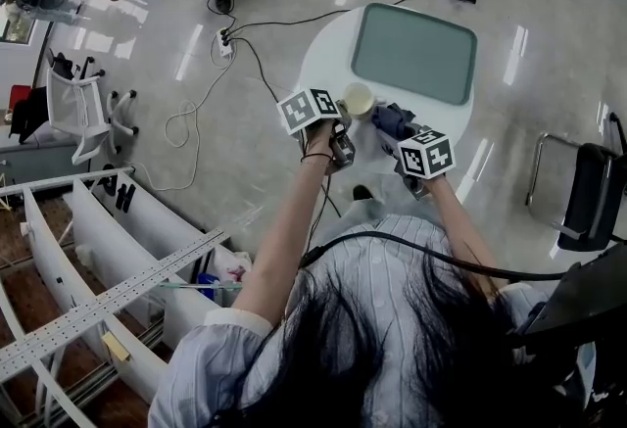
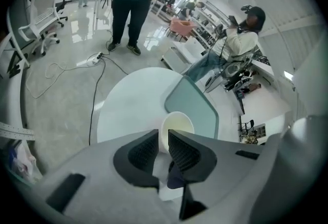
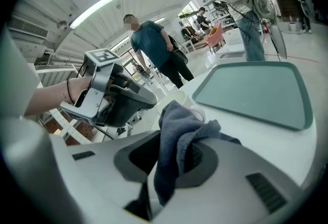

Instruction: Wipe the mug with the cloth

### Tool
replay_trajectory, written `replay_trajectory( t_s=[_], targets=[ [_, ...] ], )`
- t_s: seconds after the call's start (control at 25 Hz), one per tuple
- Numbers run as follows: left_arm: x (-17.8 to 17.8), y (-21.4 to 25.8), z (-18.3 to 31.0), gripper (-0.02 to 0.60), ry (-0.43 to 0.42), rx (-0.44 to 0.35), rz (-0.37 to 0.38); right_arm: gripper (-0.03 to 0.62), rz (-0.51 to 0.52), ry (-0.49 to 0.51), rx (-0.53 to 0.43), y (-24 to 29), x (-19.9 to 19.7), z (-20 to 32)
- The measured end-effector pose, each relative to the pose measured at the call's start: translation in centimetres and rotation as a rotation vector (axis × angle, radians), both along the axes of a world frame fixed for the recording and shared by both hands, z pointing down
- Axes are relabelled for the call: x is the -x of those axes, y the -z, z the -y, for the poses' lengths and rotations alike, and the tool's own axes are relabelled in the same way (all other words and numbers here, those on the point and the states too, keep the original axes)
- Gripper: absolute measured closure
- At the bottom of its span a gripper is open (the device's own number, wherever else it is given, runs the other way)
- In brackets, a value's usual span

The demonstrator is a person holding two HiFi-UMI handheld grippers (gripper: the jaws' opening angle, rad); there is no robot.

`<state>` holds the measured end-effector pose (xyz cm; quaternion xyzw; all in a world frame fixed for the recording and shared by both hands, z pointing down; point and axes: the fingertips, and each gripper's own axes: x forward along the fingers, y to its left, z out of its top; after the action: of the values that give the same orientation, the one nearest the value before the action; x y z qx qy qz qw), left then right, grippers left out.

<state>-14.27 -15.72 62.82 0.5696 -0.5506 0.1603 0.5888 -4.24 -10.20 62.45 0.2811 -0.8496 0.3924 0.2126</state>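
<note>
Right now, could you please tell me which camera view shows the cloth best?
The right gripper view: the cloth fills the centre, pinched by the right gripper. The head view shows a small dark bundle beside the mug; the left gripper view, barely a dark scrap.

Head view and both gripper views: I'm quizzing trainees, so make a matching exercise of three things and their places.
1. cream ceramic mug
2. dark blue cloth
3. grey-green rectangular tray

A. clamped in the right gripper
B. lying empty on the round white table
C. rim gripped by the left gripper

Pairs: 1-C, 2-A, 3-B.
</note>
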Motion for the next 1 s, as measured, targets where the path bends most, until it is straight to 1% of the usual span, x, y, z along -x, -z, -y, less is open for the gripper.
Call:
replay_trajectory(
  t_s=[0.12, 0.2, 0.28, 0.4, 0.48, 0.72, 0.88, 1.0],
  targets=[
    [0.7, 2.2, -0.6, 0.538, -0.061, -0.111, 0.050, 0.514, 0.009, -0.021, -0.013, 0.6, 0.0, -0.3],
    [0.5, 3.6, -1.3, 0.538, -0.104, -0.189, 0.063, 0.514, 0.026, -0.035, -0.018, 1.3, -0.2, -0.4],
    [0.5, 4.4, -2.4, 0.537, -0.139, -0.240, 0.073, 0.514, 0.060, -0.055, -0.014, 2.1, 0.0, -0.9],
    [1.3, 4.9, -5.0, 0.538, -0.178, -0.272, 0.108, 0.514, 0.102, -0.074, -0.014, 3.2, 0.7, -2.5],
    [1.8, 5.1, -6.4, 0.538, -0.189, -0.293, 0.116, 0.514, 0.117, -0.068, -0.027, 4.1, 1.1, -3.5],
    [3.3, 5.4, -11.8, 0.538, -0.185, -0.328, 0.081, 0.514, 0.151, -0.038, -0.054, 6.3, 3.3, -8.1],
    [2.5, 5.0, -14.4, 0.538, -0.232, -0.344, 0.051, 0.514, 0.149, -0.020, -0.053, 6.9, 3.7, -10.5],
    [2.4, 4.6, -16.3, 0.538, -0.261, -0.348, 0.045, 0.514, 0.139, -0.003, -0.046, 6.9, 4.1, -11.9]
  ],
)
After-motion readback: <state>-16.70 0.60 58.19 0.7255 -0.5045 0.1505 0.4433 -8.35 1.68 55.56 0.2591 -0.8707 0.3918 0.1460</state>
